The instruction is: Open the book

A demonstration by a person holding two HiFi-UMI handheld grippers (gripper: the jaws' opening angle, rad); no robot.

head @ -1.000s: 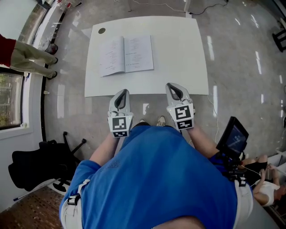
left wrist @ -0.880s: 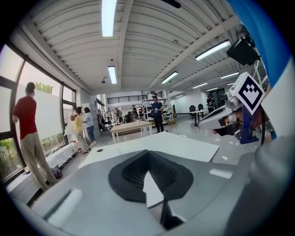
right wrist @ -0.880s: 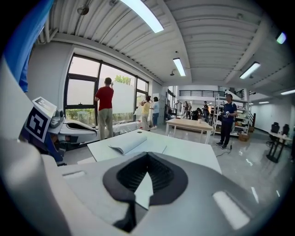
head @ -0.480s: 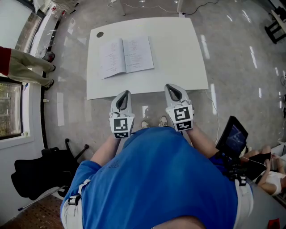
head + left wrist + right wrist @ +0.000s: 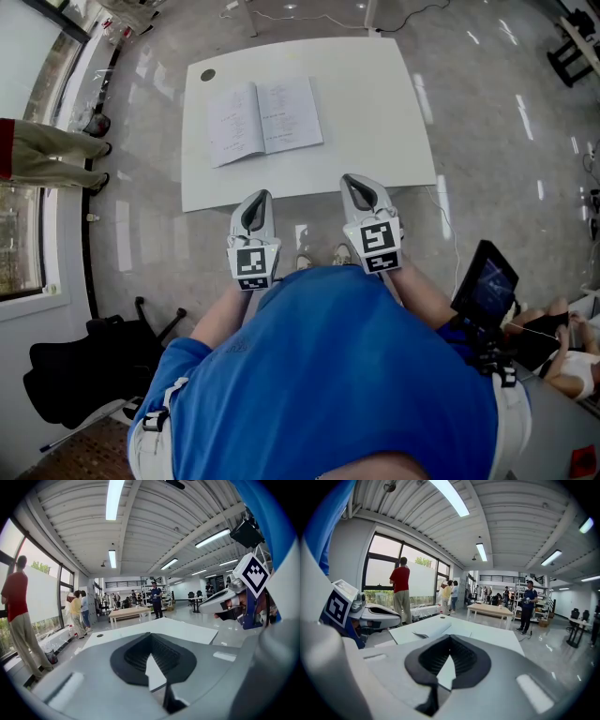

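Only the bystander (image 5: 47, 155) has slid toward the head view's left edge. Left claw (image 5: 255, 199) and right claw (image 5: 360, 187) hang shut, empty, short of the desk (image 5: 375, 112). Book (image 5: 265, 120) lies open at its far left; it looks light and floppy, best pinched at a page's outer edge.

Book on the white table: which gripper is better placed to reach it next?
Probably the left gripper: the open book lies toward the left of the table, almost straight ahead of it.

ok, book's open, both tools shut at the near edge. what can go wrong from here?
1. A page of the open white paper book bows up off the table; it might flop over.
2. The left tool and right tool hang at the white rectangular table's near edge; moving forward could knock it.
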